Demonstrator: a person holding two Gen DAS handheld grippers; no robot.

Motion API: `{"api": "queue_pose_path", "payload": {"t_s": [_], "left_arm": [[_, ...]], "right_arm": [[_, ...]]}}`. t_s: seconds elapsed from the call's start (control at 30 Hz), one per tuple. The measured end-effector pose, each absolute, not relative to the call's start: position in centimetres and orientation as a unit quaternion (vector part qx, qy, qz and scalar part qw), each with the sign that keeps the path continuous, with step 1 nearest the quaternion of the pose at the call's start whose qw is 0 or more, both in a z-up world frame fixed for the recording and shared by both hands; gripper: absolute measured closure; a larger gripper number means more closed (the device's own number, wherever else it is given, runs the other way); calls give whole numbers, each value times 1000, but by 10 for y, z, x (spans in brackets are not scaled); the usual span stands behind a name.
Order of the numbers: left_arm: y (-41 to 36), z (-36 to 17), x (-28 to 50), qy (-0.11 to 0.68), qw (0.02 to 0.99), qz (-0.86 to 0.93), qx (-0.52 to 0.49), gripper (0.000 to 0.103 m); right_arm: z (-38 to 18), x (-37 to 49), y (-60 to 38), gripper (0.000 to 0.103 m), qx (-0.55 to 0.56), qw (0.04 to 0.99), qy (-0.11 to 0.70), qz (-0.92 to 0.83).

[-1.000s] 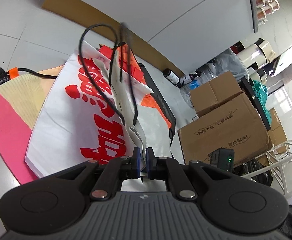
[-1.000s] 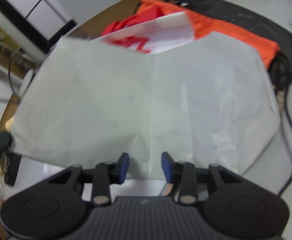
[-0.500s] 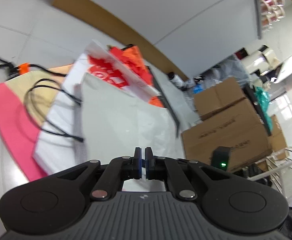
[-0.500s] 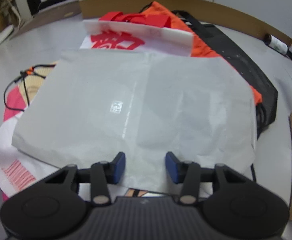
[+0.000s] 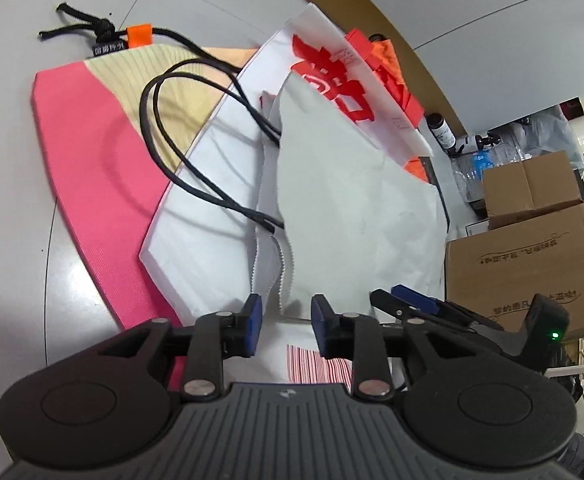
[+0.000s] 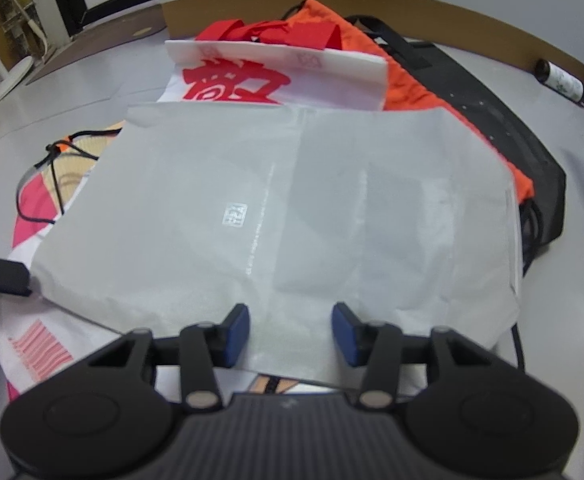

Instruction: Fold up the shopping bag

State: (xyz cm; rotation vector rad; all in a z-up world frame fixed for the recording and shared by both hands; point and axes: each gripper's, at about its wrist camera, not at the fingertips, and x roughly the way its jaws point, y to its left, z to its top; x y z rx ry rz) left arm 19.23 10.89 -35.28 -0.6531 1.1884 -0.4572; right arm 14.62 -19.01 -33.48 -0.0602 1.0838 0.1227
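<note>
Left wrist: bag edge [image 5: 287, 296] between opening jaws.

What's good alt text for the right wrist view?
A white paper shopping bag lies folded flat on a pile of other bags, its near edge between the opening right gripper jaws. Behind it sits a red-printed white bag.

White paper shopping bag [image 6: 292, 208] lies flat in front of me, folded over, plain side up with a small square logo. Its black cord handles [image 5: 187, 152] loop out left, red print [image 6: 235, 84] peeking at the far edge.
</note>
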Motion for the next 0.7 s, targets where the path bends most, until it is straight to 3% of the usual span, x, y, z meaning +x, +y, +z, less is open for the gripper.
{"api": "queue_pose_path", "payload": {"t_s": [0.2,0.57,0.6,0.67,0.7], "left_arm": [[106,-367,198,548,749,-213,-306,59],[112,-376,215,519,743,-231,-355,54],[113,-376,215,516,743,-232,-357,55],[114,-372,213,507,757,-240,-335,69],[114,-369,211,503,765,-240,-324,85]], "right_arm": [[-336,143,-194,44,-16,853,516,75],[-335,145,-199,44,15,853,517,68],[-335,144,-199,44,18,853,516,68],[-335,143,-197,44,19,854,516,67],[-334,143,-196,44,19,854,515,66]]}}
